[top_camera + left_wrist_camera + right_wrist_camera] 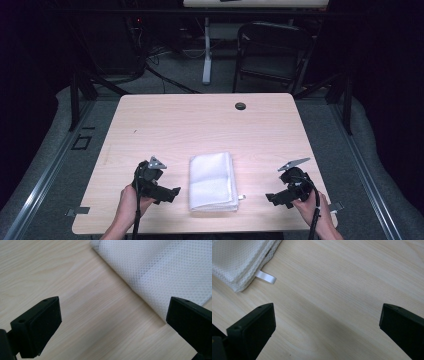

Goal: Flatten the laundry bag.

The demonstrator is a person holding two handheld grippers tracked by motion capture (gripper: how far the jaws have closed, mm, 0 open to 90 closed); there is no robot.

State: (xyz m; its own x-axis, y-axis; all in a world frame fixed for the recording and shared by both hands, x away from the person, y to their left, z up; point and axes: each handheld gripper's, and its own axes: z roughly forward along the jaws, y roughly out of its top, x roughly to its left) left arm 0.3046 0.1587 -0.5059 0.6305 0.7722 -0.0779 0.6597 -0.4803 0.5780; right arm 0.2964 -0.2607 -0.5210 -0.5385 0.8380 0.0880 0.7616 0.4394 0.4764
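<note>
A folded white towel [212, 181] lies near the front middle of the wooden table [200, 125]. My left gripper [172, 192] is just left of the towel, open, with nothing between its jaws. The left gripper view shows the towel's textured cloth [160, 272] ahead at upper right, above bare wood. My right gripper [271, 198] hovers to the right of the towel, open and empty. In the right gripper view the towel's stacked corner [242, 260] and its small white loop tag [265, 277] lie at upper left.
A small dark round cap [240, 106] sits near the table's far edge. A dark folding chair [270, 50] and a white table leg [206, 50] stand beyond the table. Metal rails [45, 170] run along both sides on the floor.
</note>
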